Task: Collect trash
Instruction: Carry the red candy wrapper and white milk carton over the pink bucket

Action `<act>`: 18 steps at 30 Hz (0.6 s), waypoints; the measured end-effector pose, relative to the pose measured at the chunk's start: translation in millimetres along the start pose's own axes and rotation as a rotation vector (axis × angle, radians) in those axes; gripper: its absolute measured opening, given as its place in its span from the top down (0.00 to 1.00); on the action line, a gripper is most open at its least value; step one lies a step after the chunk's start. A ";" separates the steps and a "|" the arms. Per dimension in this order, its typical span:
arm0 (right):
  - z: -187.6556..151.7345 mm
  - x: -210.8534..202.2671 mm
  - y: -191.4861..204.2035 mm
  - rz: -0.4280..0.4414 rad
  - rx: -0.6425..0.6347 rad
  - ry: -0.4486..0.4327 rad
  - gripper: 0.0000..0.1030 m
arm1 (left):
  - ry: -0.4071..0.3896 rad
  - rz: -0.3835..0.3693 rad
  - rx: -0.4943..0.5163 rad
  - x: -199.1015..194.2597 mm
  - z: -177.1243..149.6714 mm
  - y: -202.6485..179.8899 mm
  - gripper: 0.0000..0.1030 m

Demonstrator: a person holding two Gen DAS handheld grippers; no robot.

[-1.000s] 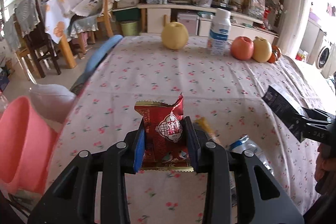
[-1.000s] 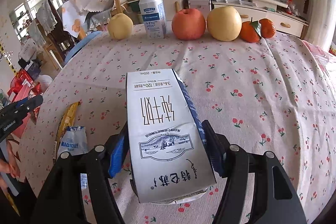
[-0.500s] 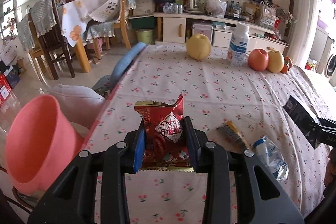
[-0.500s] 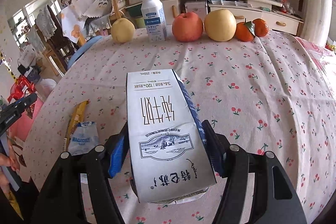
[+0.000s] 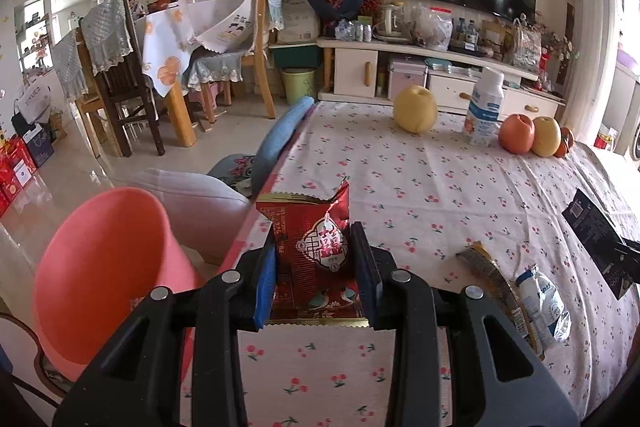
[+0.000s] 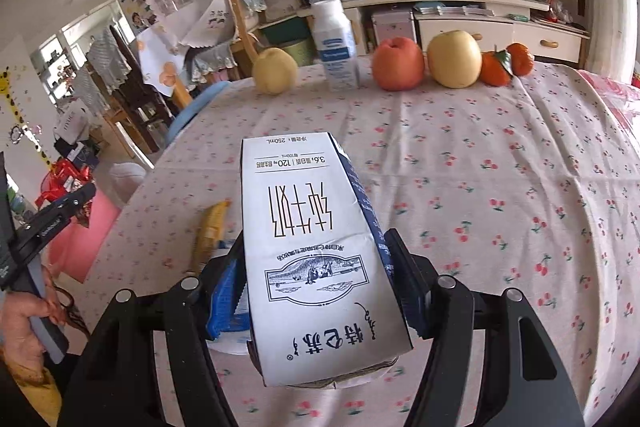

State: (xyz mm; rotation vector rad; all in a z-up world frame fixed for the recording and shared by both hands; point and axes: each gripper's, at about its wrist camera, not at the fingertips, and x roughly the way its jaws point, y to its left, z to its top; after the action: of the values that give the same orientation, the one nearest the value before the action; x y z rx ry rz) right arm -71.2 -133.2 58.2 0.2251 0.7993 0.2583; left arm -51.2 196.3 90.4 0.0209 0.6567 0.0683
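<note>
Cherry-print tablecloth (image 5: 440, 187), cluttered living room

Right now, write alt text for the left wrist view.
The left tool grips a red snack wrapper above the edge of a cherry-print tablecloth, with a pink bin below to the left. Two more wrappers lie on the cloth; fruit and a bottle stand at the far end.

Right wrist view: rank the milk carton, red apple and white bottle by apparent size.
1. milk carton, largest, though nearest the lens
2. and 3. white bottle and red apple, too alike to rank
</note>
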 end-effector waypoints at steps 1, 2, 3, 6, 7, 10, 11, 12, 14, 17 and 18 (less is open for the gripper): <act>0.4 -1.0 3.4 0.012 0.006 -0.004 0.36 | -0.004 0.005 -0.002 -0.9 0.2 3.8 0.65; 0.8 -2.2 7.7 0.021 0.011 -0.009 0.36 | -0.007 0.009 -0.003 -1.8 0.2 6.1 0.65; 1.5 -3.5 11.7 0.025 0.013 -0.014 0.36 | -0.011 0.013 -0.008 -2.7 0.4 11.0 0.65; 1.7 -4.9 26.2 0.043 0.012 -0.022 0.36 | -0.016 0.014 -0.027 -4.9 0.3 20.1 0.65; 1.5 -4.6 31.6 0.047 0.009 -0.021 0.36 | -0.017 0.017 -0.031 -5.5 0.2 23.7 0.65; 0.0 -2.2 48.9 0.054 -0.009 -0.016 0.36 | -0.023 0.025 -0.044 -7.2 0.7 33.1 0.65; -0.8 -0.9 54.8 0.060 -0.011 -0.012 0.36 | -0.028 0.030 -0.050 -8.4 0.9 37.5 0.65; -1.5 0.4 58.8 0.066 -0.011 -0.009 0.36 | -0.030 0.034 -0.052 -9.0 1.3 39.6 0.65; -3.5 2.5 71.3 0.074 -0.020 -0.005 0.36 | -0.035 0.040 -0.063 -10.5 1.3 46.9 0.65; -6.0 4.9 89.3 0.082 -0.040 -0.004 0.36 | -0.036 0.043 -0.090 -12.6 1.1 59.5 0.65; -6.8 5.6 94.9 0.087 -0.047 -0.002 0.36 | -0.037 0.048 -0.100 -12.9 1.2 65.3 0.65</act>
State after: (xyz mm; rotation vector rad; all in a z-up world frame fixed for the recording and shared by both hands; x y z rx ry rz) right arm -85.9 -41.1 77.8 0.2164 0.7816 0.3587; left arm -64.4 260.5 101.8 -0.0579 0.6153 0.1463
